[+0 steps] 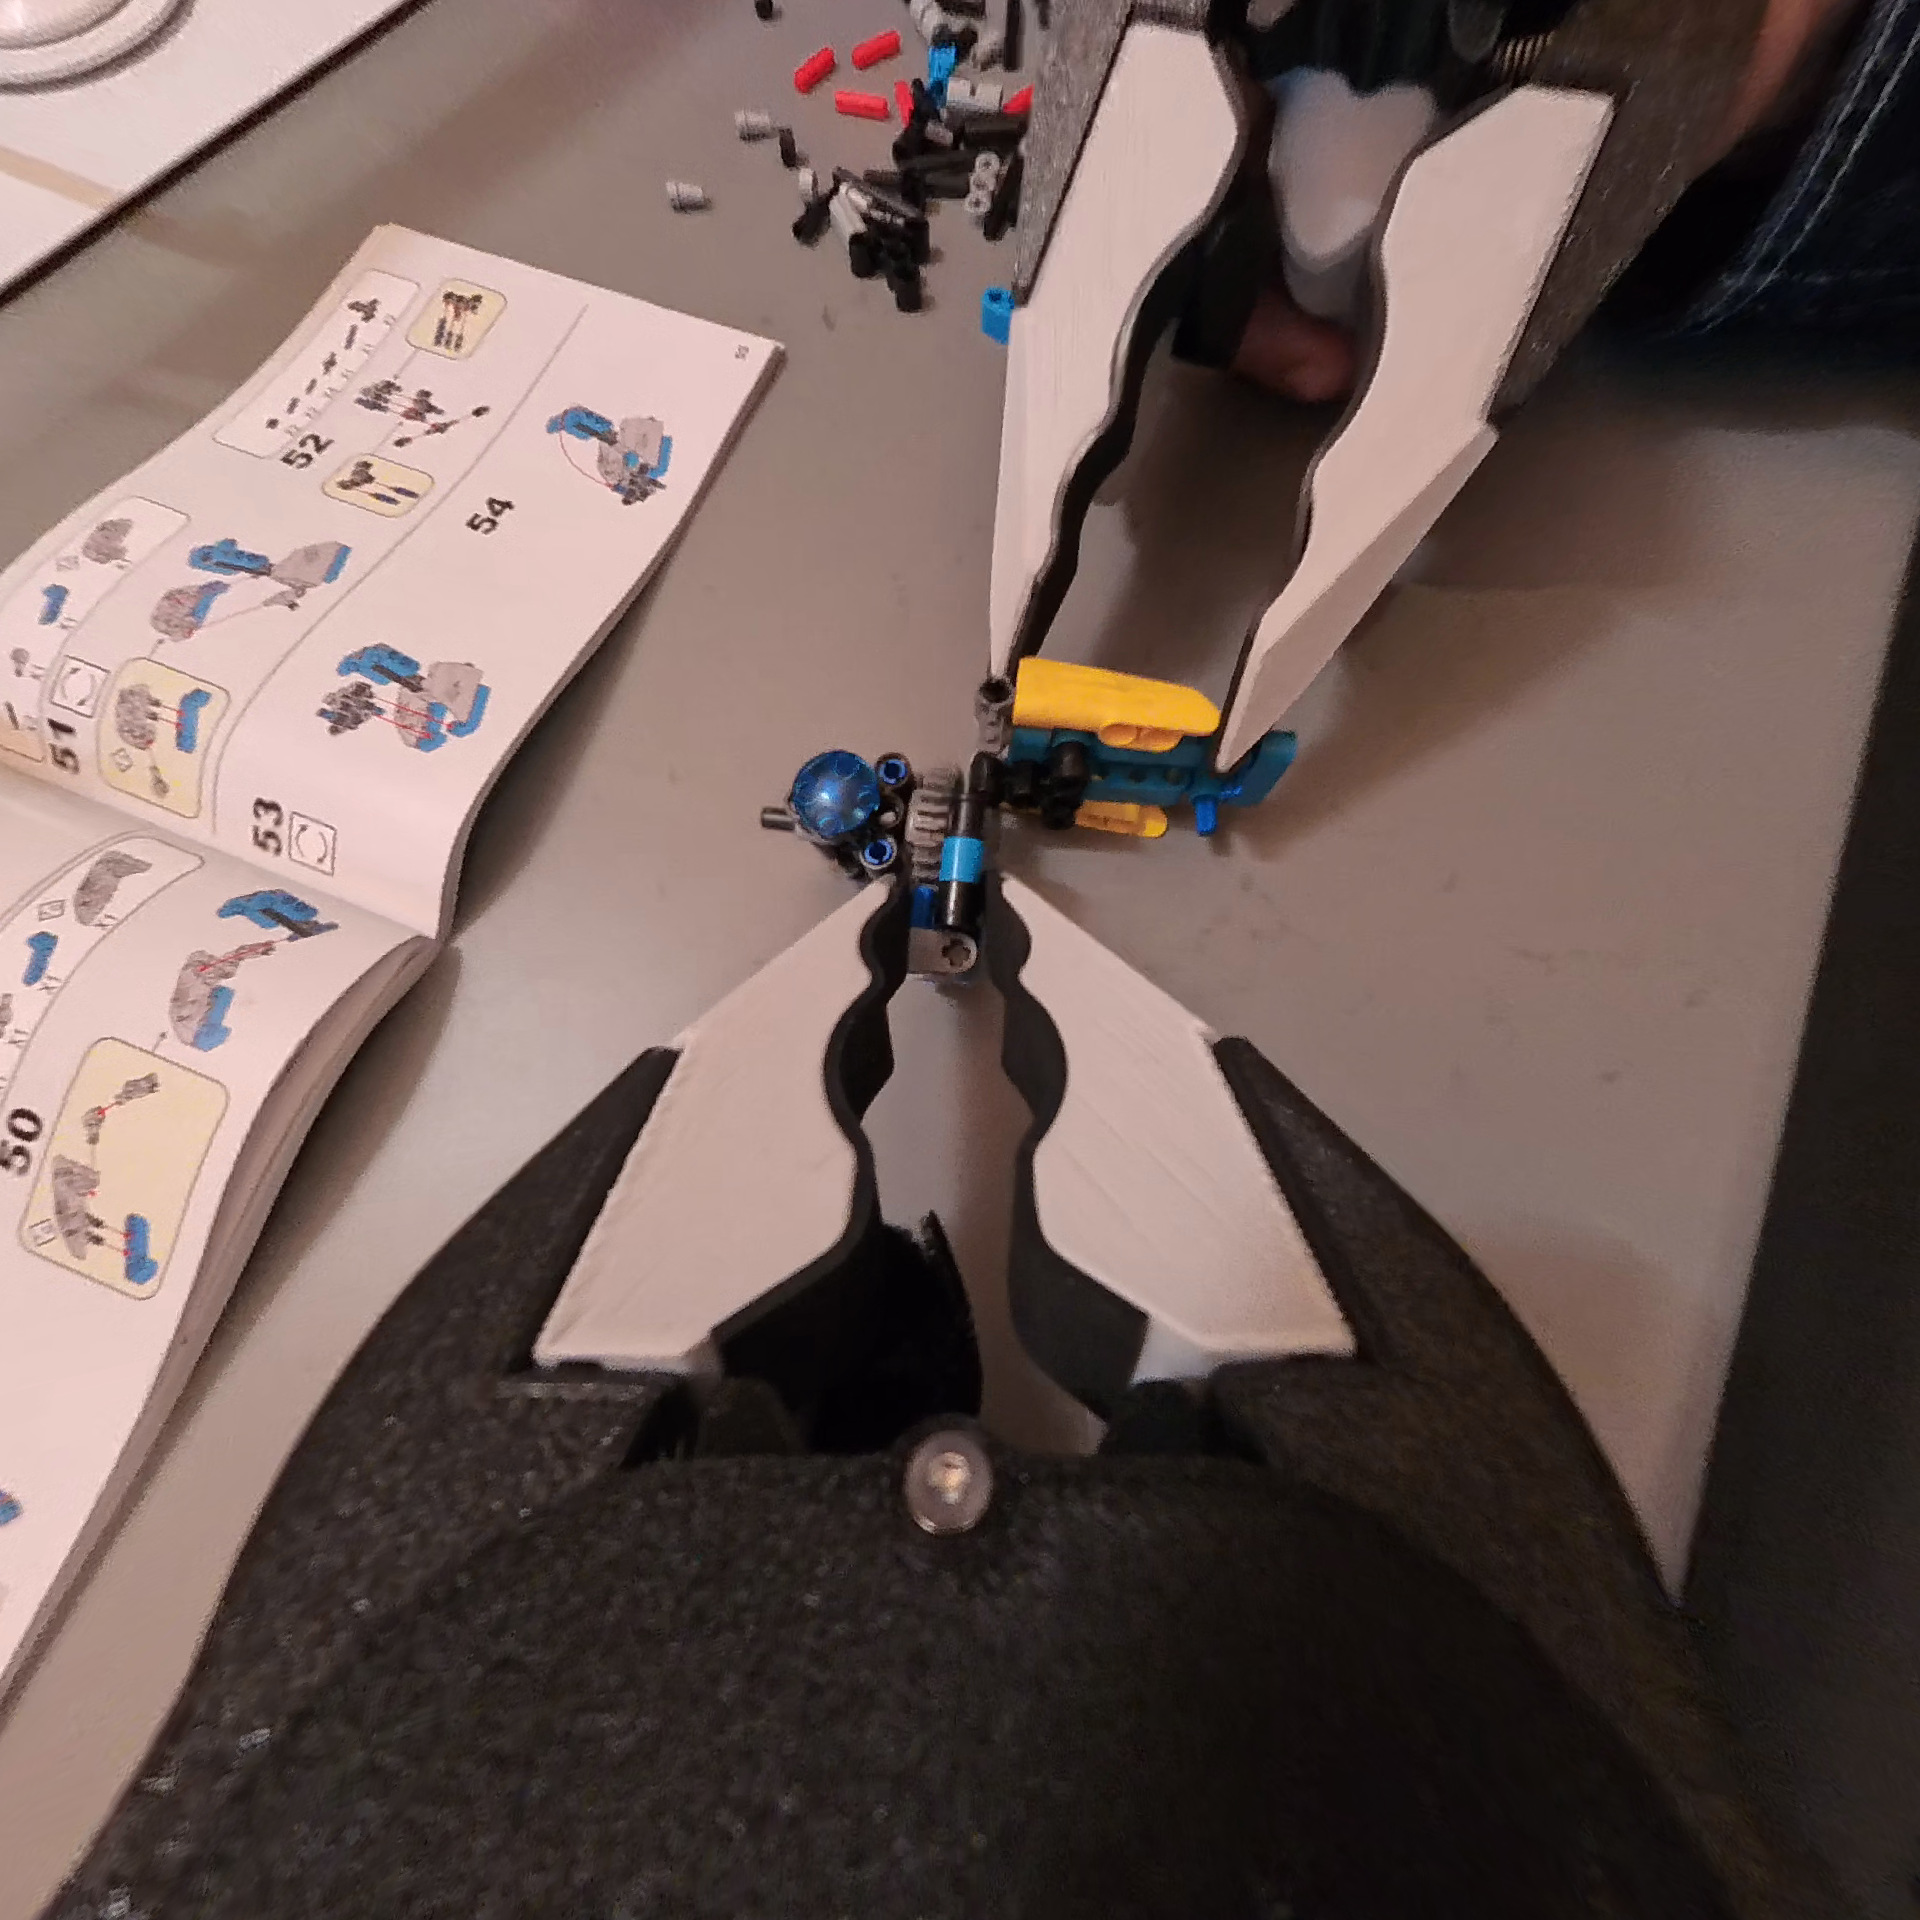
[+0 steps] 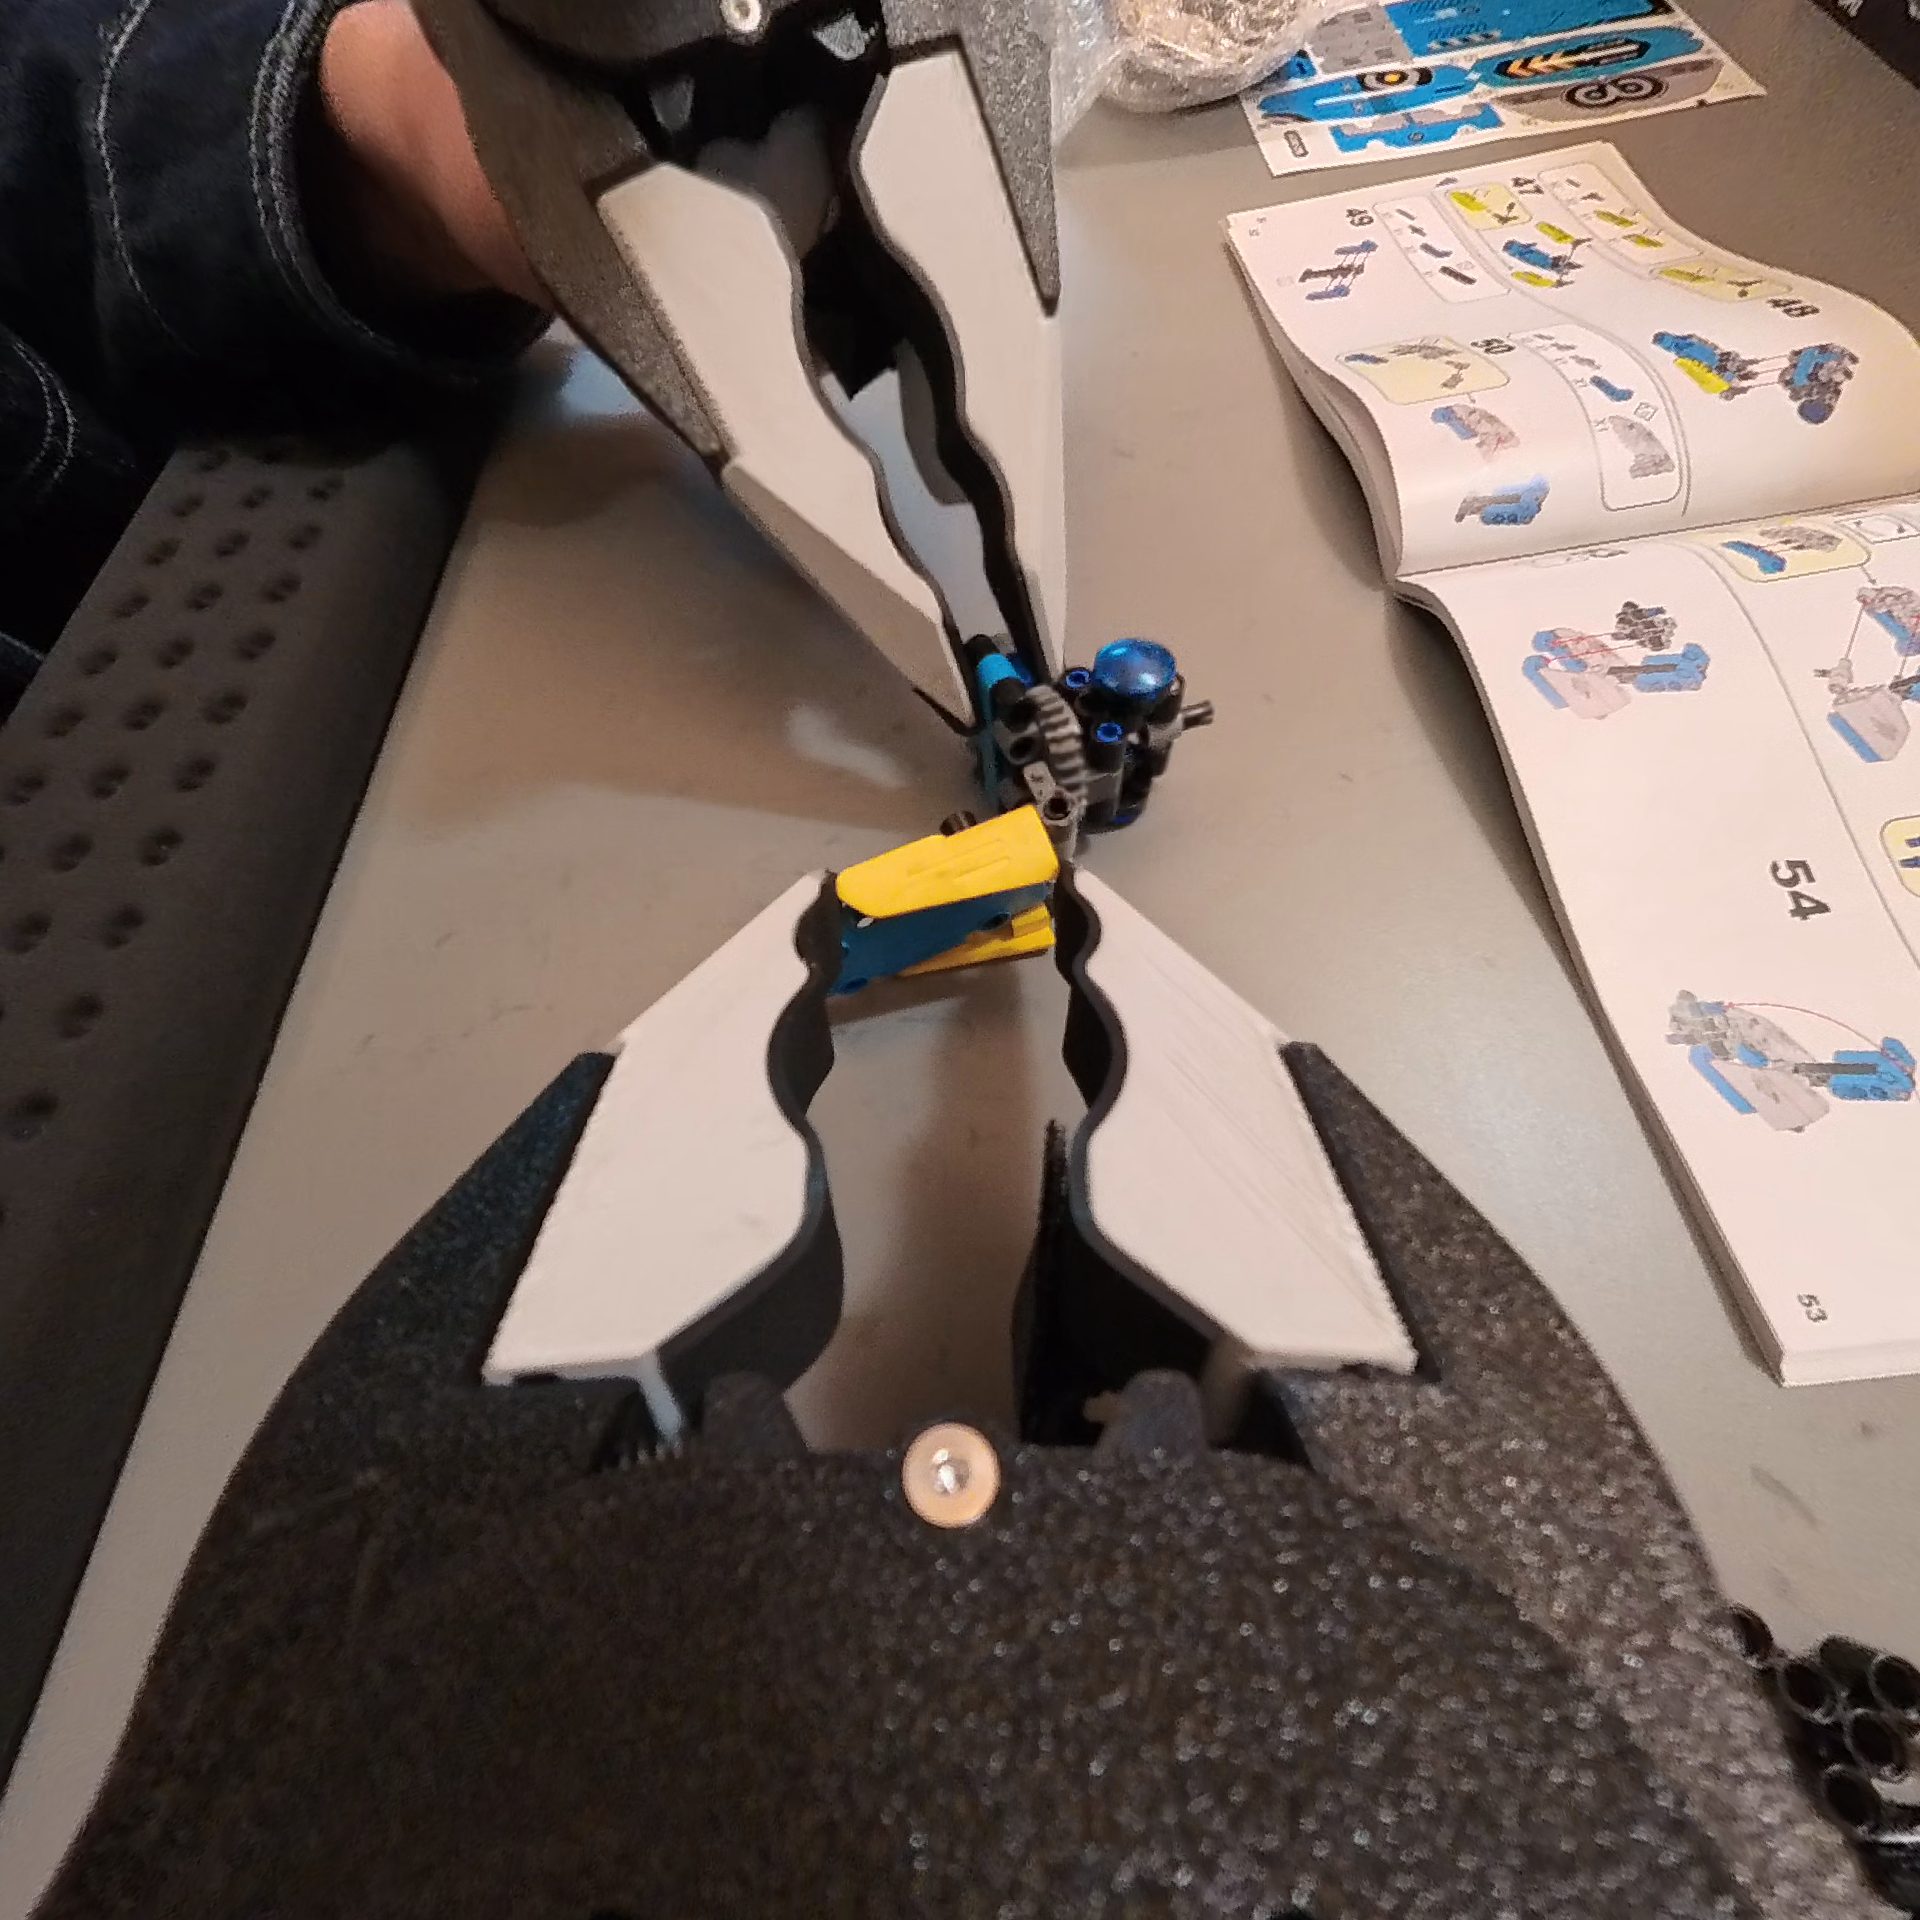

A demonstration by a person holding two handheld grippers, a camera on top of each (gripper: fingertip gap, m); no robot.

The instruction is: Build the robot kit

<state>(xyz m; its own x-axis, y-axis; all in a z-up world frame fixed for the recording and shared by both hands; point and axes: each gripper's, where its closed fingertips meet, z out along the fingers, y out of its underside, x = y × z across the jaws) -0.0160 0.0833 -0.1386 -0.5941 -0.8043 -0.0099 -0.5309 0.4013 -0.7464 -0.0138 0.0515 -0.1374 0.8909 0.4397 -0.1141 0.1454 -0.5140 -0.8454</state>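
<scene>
A small brick assembly (image 1: 914, 821) with a blue dome (image 1: 831, 795), a grey gear and black pins rests on the grey table (image 1: 1455, 1039). My left gripper (image 1: 948, 894) is shut on its black and blue axle end. My right gripper (image 1: 1117, 717) comes in from the far side, shut on a yellow and teal piece (image 1: 1112, 707) that meets the assembly at black pins. In the right wrist view my right gripper (image 2: 945, 888) clamps the yellow and teal piece (image 2: 935, 883). The left gripper (image 2: 1003, 686) pinches the assembly (image 2: 1091, 738) beside the blue dome (image 2: 1138, 670).
An open instruction booklet (image 1: 364, 623) lies left of the assembly and shows in the right wrist view (image 2: 1662, 727). Loose red, black and blue pieces (image 1: 914, 187) lie at the far side. A sticker sheet (image 2: 1455, 73), a perforated dark panel (image 2: 156, 727) and black pieces (image 2: 1849, 1745) border the table. My hands' fingertips stand some 4 cm from each other. Both grippers' tips are roughly 20 cm from the perforated dark panel (image 2: 156, 727).
</scene>
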